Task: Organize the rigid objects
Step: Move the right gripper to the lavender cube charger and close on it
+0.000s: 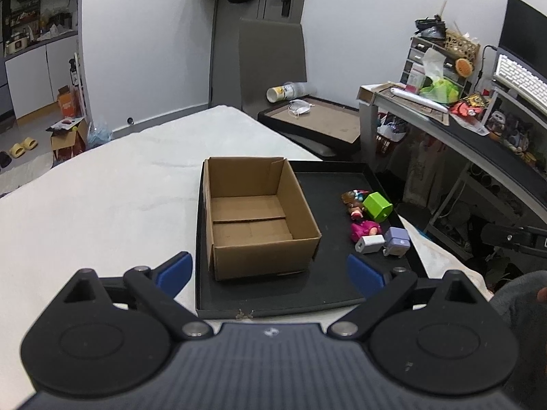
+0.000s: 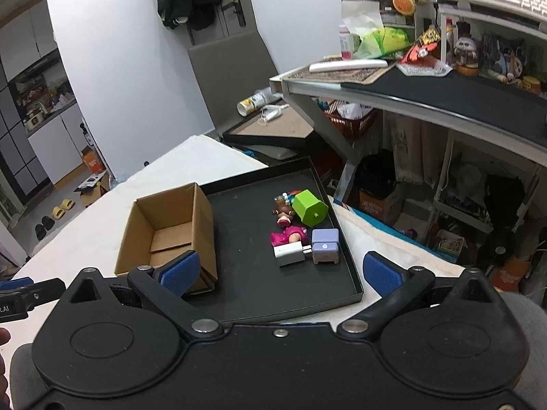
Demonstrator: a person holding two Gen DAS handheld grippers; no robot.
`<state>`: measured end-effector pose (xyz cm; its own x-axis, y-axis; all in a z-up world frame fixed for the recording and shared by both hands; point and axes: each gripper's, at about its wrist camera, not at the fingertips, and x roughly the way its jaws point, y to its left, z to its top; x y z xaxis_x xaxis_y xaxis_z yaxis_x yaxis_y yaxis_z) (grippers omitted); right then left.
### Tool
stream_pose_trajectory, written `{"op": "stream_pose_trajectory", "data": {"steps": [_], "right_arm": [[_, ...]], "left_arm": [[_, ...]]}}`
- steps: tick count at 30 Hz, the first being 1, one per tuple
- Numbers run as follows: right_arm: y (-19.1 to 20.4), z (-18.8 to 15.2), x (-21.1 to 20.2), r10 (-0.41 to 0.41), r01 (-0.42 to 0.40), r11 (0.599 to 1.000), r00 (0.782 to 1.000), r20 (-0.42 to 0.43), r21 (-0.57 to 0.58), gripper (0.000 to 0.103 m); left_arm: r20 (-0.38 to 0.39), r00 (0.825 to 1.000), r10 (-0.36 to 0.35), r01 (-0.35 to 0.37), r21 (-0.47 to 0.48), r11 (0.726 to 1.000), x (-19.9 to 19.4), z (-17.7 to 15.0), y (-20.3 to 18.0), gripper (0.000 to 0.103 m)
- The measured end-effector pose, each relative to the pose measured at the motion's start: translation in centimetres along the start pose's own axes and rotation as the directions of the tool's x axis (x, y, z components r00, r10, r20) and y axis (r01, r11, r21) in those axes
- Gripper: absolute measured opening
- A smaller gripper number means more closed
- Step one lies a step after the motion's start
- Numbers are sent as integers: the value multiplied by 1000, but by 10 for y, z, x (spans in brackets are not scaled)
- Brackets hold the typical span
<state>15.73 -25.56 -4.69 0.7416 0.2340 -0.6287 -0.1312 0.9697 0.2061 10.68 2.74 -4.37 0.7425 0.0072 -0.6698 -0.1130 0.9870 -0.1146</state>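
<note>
An empty cardboard box (image 1: 254, 217) (image 2: 171, 225) stands on the left part of a black tray (image 1: 328, 273) (image 2: 253, 294). On the tray's right side lie a green block (image 1: 377, 206) (image 2: 309, 207), two small dolls (image 1: 357, 210) (image 2: 285, 213), a white charger (image 1: 369, 243) (image 2: 290, 253) and a lilac block (image 1: 396, 241) (image 2: 325, 245). My left gripper (image 1: 270, 273) is open in front of the box, holding nothing. My right gripper (image 2: 280, 271) is open near the tray's front, just short of the charger, holding nothing.
The tray rests on a white bed cover (image 1: 102, 198). A cluttered desk (image 2: 444, 99) overhangs at the right, with a grey chair (image 1: 273, 65) and a second tray (image 1: 318, 119) behind. A sleeve (image 1: 523, 307) shows at the lower right.
</note>
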Motion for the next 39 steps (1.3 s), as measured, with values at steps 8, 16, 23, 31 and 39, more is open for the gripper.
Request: {"op": "stream_pose_trajectory", "data": {"steps": [8,16,23,31,39], "right_arm": [[-6,12,30,-13,14,1000,999,-53,21,98],[-19,25,61,-28,36,997,994,-108,75,93],[-30,36,92,-45,63,992,985,-169,108,82],[-44,40,131,-66,103,984,968,-242,143,75],[-55,35,181,-55,126,974,939,-340,190,60]], "left_arm": [[-53,998,27,-29,-44,999,33,13,11,89],[-95,994,62,-71,-92,993,64,24,24,78],[-162,983,88,-110,-132,985,96,27,37,65],[-219,971,99,-134,-153,979,133,30,45,53],[-268,953,139,-188,-166,968,168,29,56,45]]}}
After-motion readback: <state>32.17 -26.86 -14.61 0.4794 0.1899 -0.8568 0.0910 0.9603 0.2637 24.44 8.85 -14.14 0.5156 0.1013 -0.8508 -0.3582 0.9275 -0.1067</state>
